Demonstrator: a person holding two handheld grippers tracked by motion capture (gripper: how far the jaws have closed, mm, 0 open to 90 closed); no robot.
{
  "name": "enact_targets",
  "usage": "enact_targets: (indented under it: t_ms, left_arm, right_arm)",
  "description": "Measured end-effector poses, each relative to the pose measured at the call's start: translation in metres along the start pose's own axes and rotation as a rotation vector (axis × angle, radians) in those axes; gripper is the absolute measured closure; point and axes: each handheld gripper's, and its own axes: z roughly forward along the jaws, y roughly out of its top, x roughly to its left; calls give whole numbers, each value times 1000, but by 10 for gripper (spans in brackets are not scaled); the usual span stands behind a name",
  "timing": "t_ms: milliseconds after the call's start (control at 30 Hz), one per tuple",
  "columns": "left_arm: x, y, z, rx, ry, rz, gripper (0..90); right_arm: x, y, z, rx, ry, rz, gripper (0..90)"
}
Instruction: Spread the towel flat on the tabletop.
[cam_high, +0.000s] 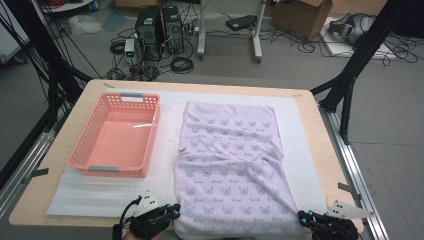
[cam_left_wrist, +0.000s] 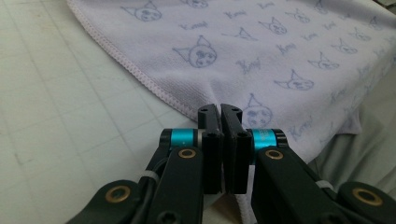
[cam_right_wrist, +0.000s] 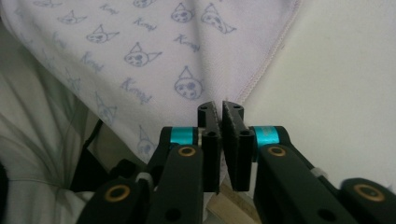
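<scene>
A pale lilac towel (cam_high: 230, 160) printed with small cat faces lies spread on the white mat, and its near edge hangs over the table's front. My left gripper (cam_high: 176, 207) is at the towel's near left corner. In the left gripper view that gripper (cam_left_wrist: 220, 109) has its jaws pressed together on the stitched hem of the towel (cam_left_wrist: 261, 51). My right gripper (cam_high: 302, 216) is at the near right corner. In the right gripper view its tips (cam_right_wrist: 221, 106) stand a thin slit apart where the hem of the towel (cam_right_wrist: 154, 51) reaches them.
An empty pink plastic basket (cam_high: 80, 150) stands on the mat's left half, close to the towel's left edge. The white mat (cam_high: 100, 195) covers most of the wooden table (cam_high: 320, 150). Black frame legs, cables and computer cases stand on the floor beyond the table.
</scene>
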Motion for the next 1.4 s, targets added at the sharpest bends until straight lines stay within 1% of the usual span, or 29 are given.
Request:
enact_targets:
  t_ms: [33,67,100,133,167,233,267,367,433,467,500,533,567,600,667,700,767,933,1000,1067,1100,1133,1167,1200,1233,1267,1300,1333,1400]
  left_arm:
    - [0,0,-1,-13,15,-7,848]
    - [1,0,-2,-29,40,-14,786]
    - [3,1,-3,-53,68,-27,673]
    - [5,2,-4,-81,79,-36,598]
    - [7,3,-3,-106,87,-42,561]
    - [11,6,3,-130,101,-34,453]
    - [12,7,7,-130,101,-33,449]
    - [12,9,18,-93,98,-15,453]
    - [8,9,21,-97,122,21,470]
    - [6,8,21,-94,139,40,489]
    - [4,6,21,-97,177,80,546]
    - [4,5,20,-101,186,94,665]
    - [7,6,18,-91,155,74,764]
    - [8,7,17,-77,137,61,865]
    - [8,9,14,-52,123,55,873]
    - [10,9,11,-44,113,52,875]
    - [15,8,2,-28,95,45,876]
    - [26,5,-28,-42,47,8,876]
    - [23,-2,-30,-22,10,9,875]
    - [17,-9,-27,4,-23,21,871]
    - [14,-11,-25,8,-26,31,855]
    - [10,-11,-22,-7,-9,38,795]
    - [9,-10,-21,-24,1,38,667]
    - [8,-7,-19,-60,21,35,583]
    - [8,-4,-18,-86,29,32,521]
    - [8,-2,-17,-115,40,30,492]
    - [9,1,-14,-127,54,29,477]
    - [10,4,-9,-132,76,25,476]
    - [15,9,1,-120,97,8,478]
  right_arm:
    - [0,0,0,-3,1,6,762]
    - [0,1,1,-12,-3,10,676]
    - [0,3,2,-19,-17,16,629]
    - [-1,4,3,-31,-29,24,618]
    - [-1,6,4,-40,-42,22,602]
    - [-2,9,10,-56,-69,18,590]
    - [-3,11,12,-57,-83,10,585]
    - [-4,15,23,-46,-137,-9,586]
    - [-5,19,29,-45,-161,-5,616]
    - [-6,20,32,-40,-160,3,664]
    - [-6,20,35,-31,-155,4,701]
    - [-6,20,36,-44,-151,2,807]
    - [-5,20,36,-40,-127,2,866]
    - [-4,20,36,-39,-125,-8,872]
    - [-1,19,34,-29,-107,-15,881]
    - [-1,18,33,-23,-85,-16,883]
    - [2,17,30,-17,-59,-23,883]
    - [14,13,14,-25,7,-54,884]
    - [20,11,8,-20,23,-77,884]
    - [25,9,2,2,16,-94,883]
    - [25,7,0,11,8,-97,879]
    - [24,4,-1,24,4,-95,866]
    - [22,2,-1,29,3,-75,792]
    - [20,1,-1,26,-3,-58,690]
    - [17,1,1,11,-13,-29,625]
    - [15,2,2,2,-14,-11,611]
    - [14,4,4,-11,-23,-6,596]
    - [14,7,8,-15,-38,-2,581]
    - [13,13,18,-22,-83,7,579]
